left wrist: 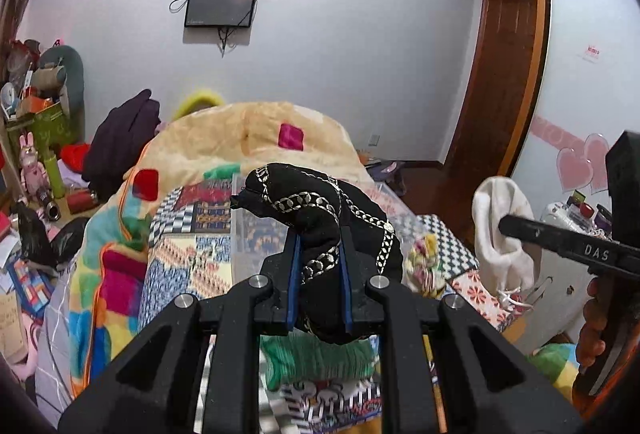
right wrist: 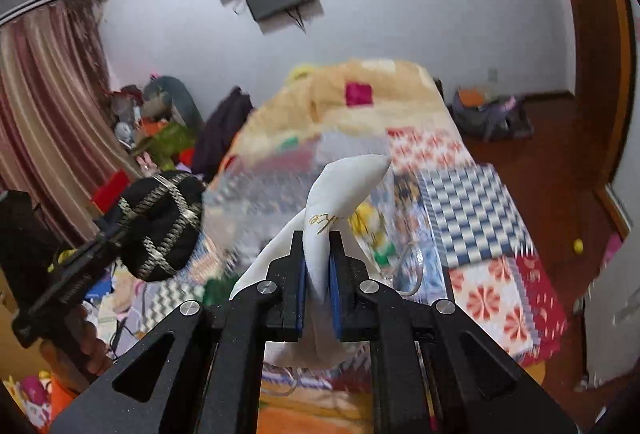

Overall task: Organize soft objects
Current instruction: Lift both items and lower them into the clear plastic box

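Left gripper (left wrist: 319, 270) pinches black chain-print fabric bundle (left wrist: 324, 218) at frame centre; right gripper (right wrist: 318, 274) pinches white drawstring cloth pouch (right wrist: 340, 194) centre, both above clear plastic bin (left wrist: 256, 230). Risk: thin pouch slips out; dangling cords snag.

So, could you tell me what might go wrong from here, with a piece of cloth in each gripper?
1. The white pouch is pinched by a narrow fold in the right gripper, with most of it hanging free, so it could slip out.
2. Its loose cord dangles and might snag.
3. The black scarf bulges past the left gripper; the clear box on the bed is hard to see, so a drop could miss.
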Tool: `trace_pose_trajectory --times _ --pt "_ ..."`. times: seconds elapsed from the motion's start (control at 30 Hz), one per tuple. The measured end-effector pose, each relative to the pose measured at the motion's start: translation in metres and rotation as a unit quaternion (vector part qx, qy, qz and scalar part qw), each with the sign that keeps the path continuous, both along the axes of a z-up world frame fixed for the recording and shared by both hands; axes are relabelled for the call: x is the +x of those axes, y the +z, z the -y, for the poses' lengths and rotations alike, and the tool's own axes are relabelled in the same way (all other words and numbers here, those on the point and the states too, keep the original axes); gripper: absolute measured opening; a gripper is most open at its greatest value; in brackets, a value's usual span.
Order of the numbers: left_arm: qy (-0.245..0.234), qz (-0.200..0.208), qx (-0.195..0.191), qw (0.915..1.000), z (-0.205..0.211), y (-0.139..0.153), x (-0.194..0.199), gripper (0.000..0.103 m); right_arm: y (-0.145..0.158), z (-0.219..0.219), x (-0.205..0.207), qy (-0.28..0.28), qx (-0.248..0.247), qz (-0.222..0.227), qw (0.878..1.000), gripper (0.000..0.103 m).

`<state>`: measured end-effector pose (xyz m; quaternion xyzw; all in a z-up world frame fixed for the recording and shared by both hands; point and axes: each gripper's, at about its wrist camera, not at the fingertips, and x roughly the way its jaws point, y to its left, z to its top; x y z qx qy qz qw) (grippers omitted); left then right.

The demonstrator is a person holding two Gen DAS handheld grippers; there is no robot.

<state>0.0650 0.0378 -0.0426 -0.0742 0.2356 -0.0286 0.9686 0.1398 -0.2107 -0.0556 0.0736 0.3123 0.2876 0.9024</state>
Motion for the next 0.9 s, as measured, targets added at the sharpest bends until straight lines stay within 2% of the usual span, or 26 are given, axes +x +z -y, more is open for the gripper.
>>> trace_pose_trajectory --times 0.17,0.43,0.7,0.9 --pt "-0.008 -0.002 -0.005 1.0 -0.005 0.006 0.029 0.016 0.018 -0.024 0.019 0.002 -0.014 0.039 0.999 0.009" --pt "-0.014 -0.046 -0.011 0.9988 -0.013 -0.012 0.092 0.017 0.015 -0.062 0.062 0.0 -0.052 0.05 0.997 0.009" --pt "-0.015 -0.107 0.023 0.9938 -0.007 -0.046 0.144 0.016 -0.017 -0.088 0.108 0.012 -0.111 0.011 0.994 0.009" --pt "-0.026 -0.135 0.041 0.9897 0.0 -0.06 0.163 0.017 -0.042 -0.104 0.127 0.029 -0.157 -0.028 0.987 0.009"
